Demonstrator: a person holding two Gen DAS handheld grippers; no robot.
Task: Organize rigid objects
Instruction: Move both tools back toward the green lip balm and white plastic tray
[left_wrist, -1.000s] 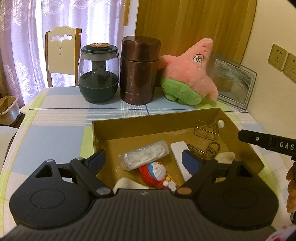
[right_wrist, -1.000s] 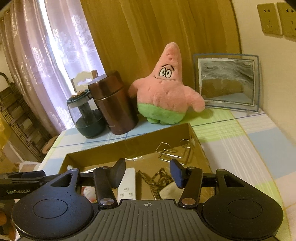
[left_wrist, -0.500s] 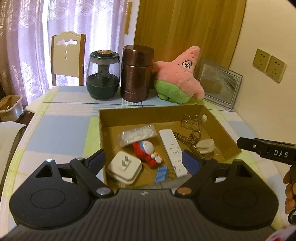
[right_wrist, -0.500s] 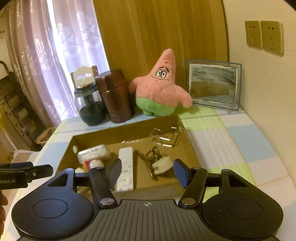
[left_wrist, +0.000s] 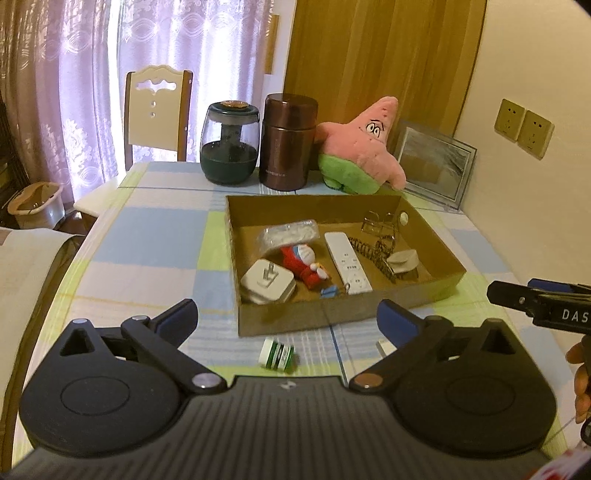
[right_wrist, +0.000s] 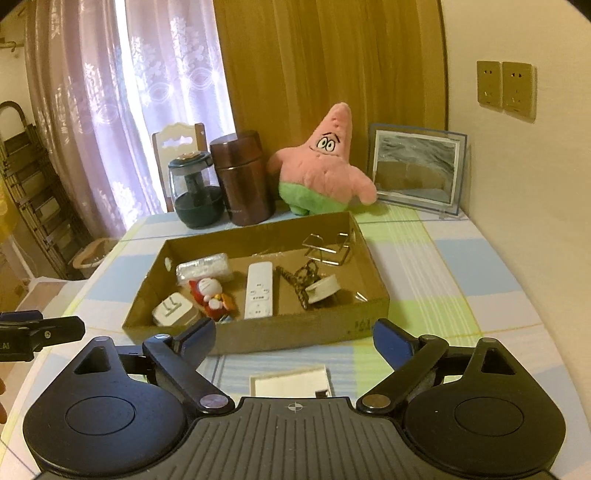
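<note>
A shallow cardboard box sat in the middle of the checked tablecloth. Inside it I saw a white plug at the near left corner, a red and blue figurine beside it, a wrapped white pack behind that, and a white remote lying lengthwise in the centre. To the remote's right lay a brown chain, a white reel and, toward the far corner, wire clips.

Outside the box, on the cloth just in front of it, a small green and white bottle lay on its side, and a flat white card lay nearby.

My left gripper hung over the bottle, jaws spreading wide with nothing pinched. My right gripper hung over the card, jaws also opening, empty.

Behind the box stood a dark glass jar, a brown canister, a pink star plush and a picture frame.
</note>
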